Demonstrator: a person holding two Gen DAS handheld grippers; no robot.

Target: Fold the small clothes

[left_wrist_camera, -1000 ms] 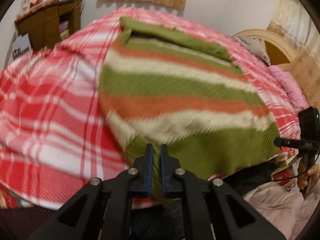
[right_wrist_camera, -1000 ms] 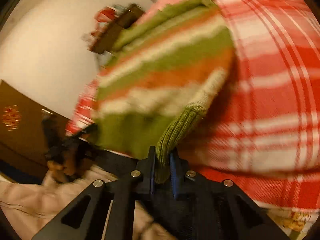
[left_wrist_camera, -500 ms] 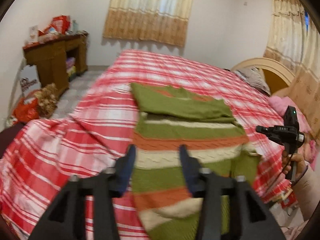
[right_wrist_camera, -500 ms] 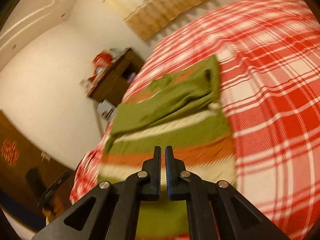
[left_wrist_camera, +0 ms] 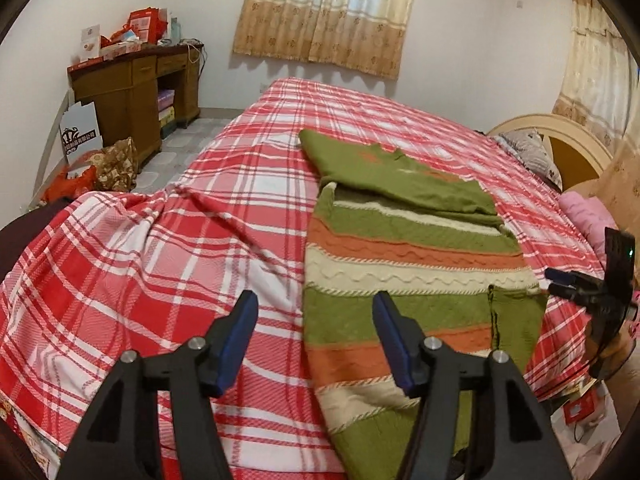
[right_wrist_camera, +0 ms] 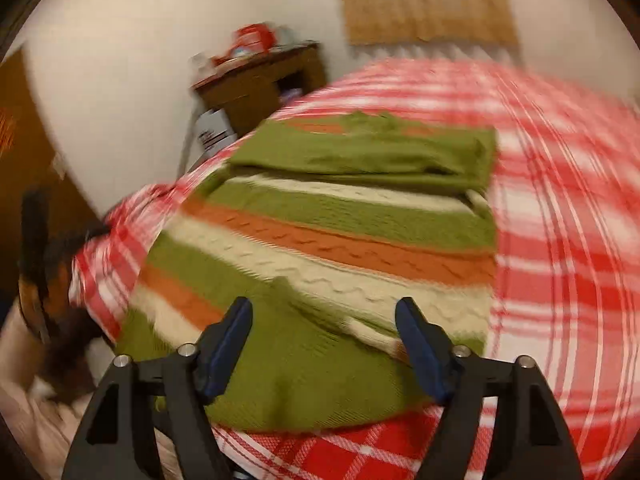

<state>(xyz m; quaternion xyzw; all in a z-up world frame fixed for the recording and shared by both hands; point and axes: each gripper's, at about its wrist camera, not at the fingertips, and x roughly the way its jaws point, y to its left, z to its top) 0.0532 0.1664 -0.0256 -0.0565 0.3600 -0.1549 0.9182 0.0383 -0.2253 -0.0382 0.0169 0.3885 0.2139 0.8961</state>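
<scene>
A knitted sweater (left_wrist_camera: 408,264) striped in green, orange and cream lies flat on the red plaid bedspread (left_wrist_camera: 168,264), its far part folded over into a plain green band. My left gripper (left_wrist_camera: 315,308) hovers above the sweater's near left edge, its jaws opening with nothing gripped. In the right wrist view the same sweater (right_wrist_camera: 340,248) fills the middle. My right gripper (right_wrist_camera: 323,314) hangs over its near green hem, jaws opening and empty. From the left wrist view the right gripper (left_wrist_camera: 560,282) shows at the bed's right edge.
A wooden desk (left_wrist_camera: 132,92) piled with red packages stands at the back left, with bags (left_wrist_camera: 100,164) on the floor beside it. Curtains (left_wrist_camera: 324,12) cover the far window. Pillows (left_wrist_camera: 528,152) and a headboard (left_wrist_camera: 560,136) lie to the right.
Both grippers were shut on the sweater's near hem, pulling it. They let go, opened and lifted back, and the sweater now lies flat on the bed.
</scene>
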